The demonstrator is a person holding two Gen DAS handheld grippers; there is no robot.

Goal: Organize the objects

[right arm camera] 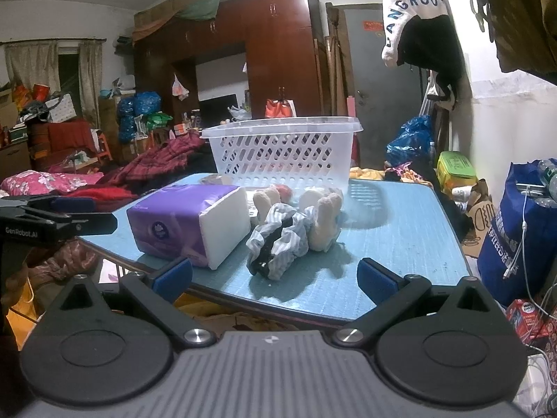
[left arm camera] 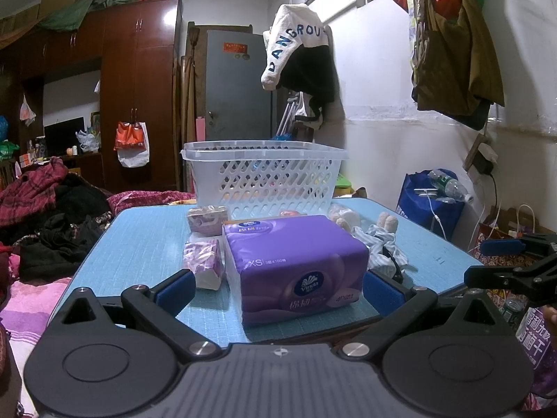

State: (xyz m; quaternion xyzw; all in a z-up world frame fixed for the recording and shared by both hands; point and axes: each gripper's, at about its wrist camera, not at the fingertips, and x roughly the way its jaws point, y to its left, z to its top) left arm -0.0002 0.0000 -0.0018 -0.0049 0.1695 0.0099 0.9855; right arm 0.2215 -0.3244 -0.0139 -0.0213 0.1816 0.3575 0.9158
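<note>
A purple tissue pack lies on the blue table, just ahead of my open left gripper, whose blue pads stand either side of its near end without touching. It also shows in the right wrist view. A striped plush toy with cream feet lies ahead of my open, empty right gripper; it also shows in the left wrist view. A white lattice basket stands at the table's far side, also in the right wrist view. Two small wrapped packs lie left of the tissue pack.
A small red object lies by the basket's foot. The right gripper shows at the left wrist view's right edge. A blue bag with cables stands right of the table. Piled clothes and bedding lie to the left.
</note>
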